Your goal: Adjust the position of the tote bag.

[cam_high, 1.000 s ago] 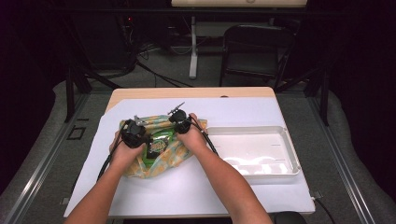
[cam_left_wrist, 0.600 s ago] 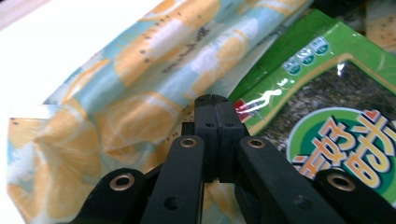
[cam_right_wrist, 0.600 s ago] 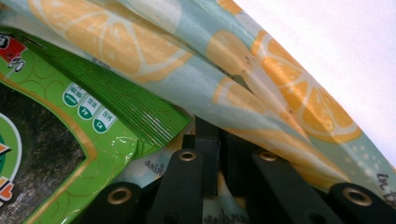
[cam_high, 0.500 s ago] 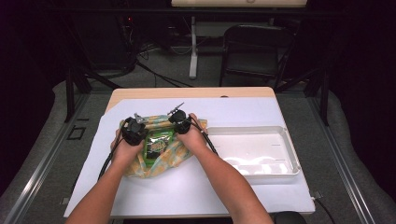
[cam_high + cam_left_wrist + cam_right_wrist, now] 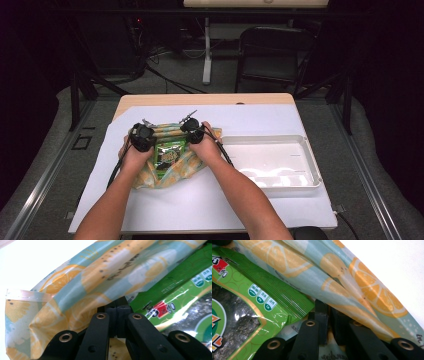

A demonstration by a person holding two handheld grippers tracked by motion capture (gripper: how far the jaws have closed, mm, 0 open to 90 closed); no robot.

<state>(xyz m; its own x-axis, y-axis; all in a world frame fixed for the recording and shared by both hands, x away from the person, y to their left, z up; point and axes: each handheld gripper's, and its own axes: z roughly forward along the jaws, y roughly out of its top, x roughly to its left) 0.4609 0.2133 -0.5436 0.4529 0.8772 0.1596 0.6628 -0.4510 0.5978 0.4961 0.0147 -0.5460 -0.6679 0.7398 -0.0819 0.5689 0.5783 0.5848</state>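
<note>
Fabric: the lemon-print bag [image 5: 165, 172] lay on the white sheet [image 5: 280, 205] at the left half of the table, just left of the white tray [image 5: 312, 162]; I judged it soft, light and floppy, so best taken by its rim at two spots
Packet: the green snack packet [image 5: 169, 152] sat at the bag's mouth between my two grippers; its film looked slick and crinkly, the contents probably brittle, so I would not squeeze it
Left gripper: my left gripper [image 5: 117, 306] had its jaws together, clamped on the bag's rim, the fabric folding over the tips, with the packet just to its side
Right gripper: my right gripper [image 5: 325, 315] was likewise pressed shut on the bag's opposite rim, cloth pinched between the jaws, packet edge beside it
</note>
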